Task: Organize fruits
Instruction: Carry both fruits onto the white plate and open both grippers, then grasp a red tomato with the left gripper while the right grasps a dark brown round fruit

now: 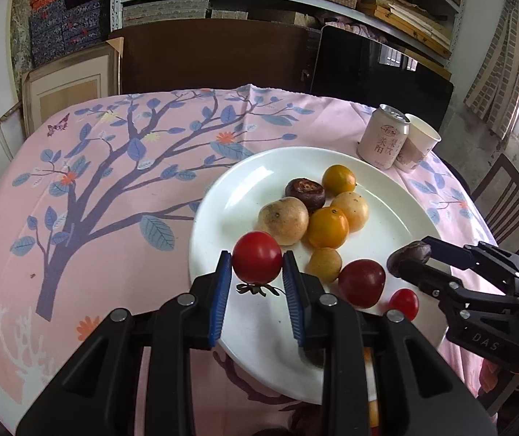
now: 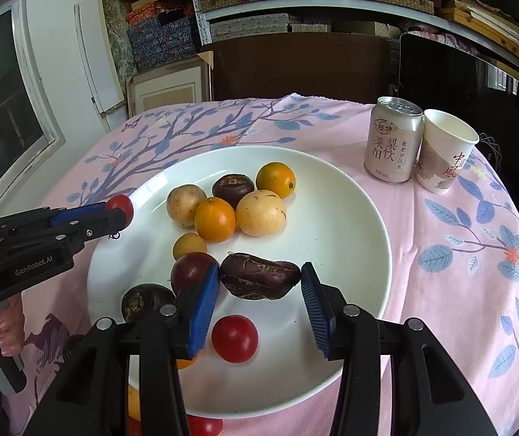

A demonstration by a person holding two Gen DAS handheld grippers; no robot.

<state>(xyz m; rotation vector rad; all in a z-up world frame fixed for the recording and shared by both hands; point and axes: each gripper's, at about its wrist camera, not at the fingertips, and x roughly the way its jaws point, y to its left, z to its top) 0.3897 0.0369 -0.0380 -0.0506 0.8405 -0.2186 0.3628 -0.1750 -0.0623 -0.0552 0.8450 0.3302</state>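
Left gripper: blue pads clamped on a red tomato, one pad on each flank, calyx hanging loose beneath. Held above the near-left rim of the white plate.

Right gripper: jaws partly closed around a dark elongated fruit. Left pad touches one end; the right pad sits at or just off the other end, contact not clear. Fruit reads as carried over the plate, not certain.

Outward from the right gripper: a dark red plum just behind its left pad, a small red tomato below between the fingers, then the yellow and orange fruits beyond. Can and paper cup far right, well apart.

Risks, judged:
- End-to-end grip on the long fruit is weak; it could pivot or drop onto the plate.
- Round tomato may roll on release toward the rim.
- The two grippers work close together; a sideways sweep could knock them.
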